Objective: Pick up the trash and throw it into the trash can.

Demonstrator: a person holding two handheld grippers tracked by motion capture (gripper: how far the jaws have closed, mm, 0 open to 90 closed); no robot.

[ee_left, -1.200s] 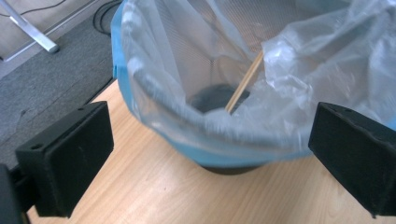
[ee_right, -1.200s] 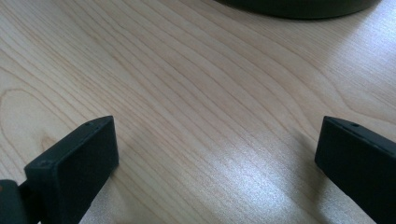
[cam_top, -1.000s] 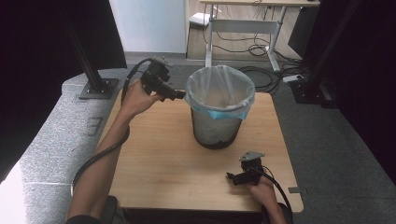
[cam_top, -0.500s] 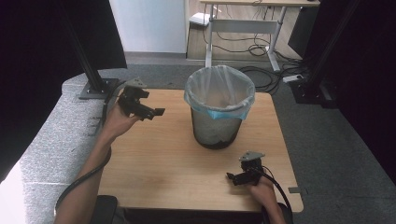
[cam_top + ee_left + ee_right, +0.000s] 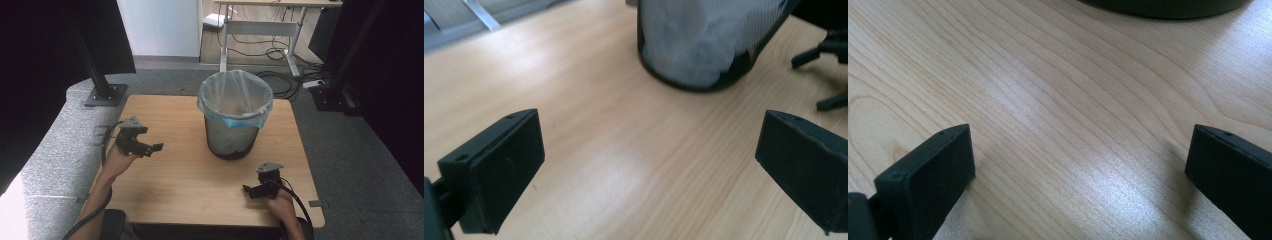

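Both hand-held grippers, left (image 5: 150, 148) and right (image 5: 251, 190), gape empty near the unlabelled bin (image 5: 235, 116).

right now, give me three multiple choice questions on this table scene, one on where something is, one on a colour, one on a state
1. Where does the waste bin stand on the table?
A. at the near left corner
B. toward the far side, about mid-width
C. on the floor beside it

2. What colour is the band of the bin liner folded below the rim?
A. light blue
B. red
C. yellow

3. How do the jaws of the left gripper and right gripper stand?
A. both shut on the liner
B. left shut, right open
C. both open, holding nothing

Answers:
1. B, the high view shows the bin beyond both hands, near the table's far edge.
2. A, a pale blue strip hangs under the clear plastic at the rim.
3. C, each gripper view shows its two black jaws wide apart with bare wood between them.
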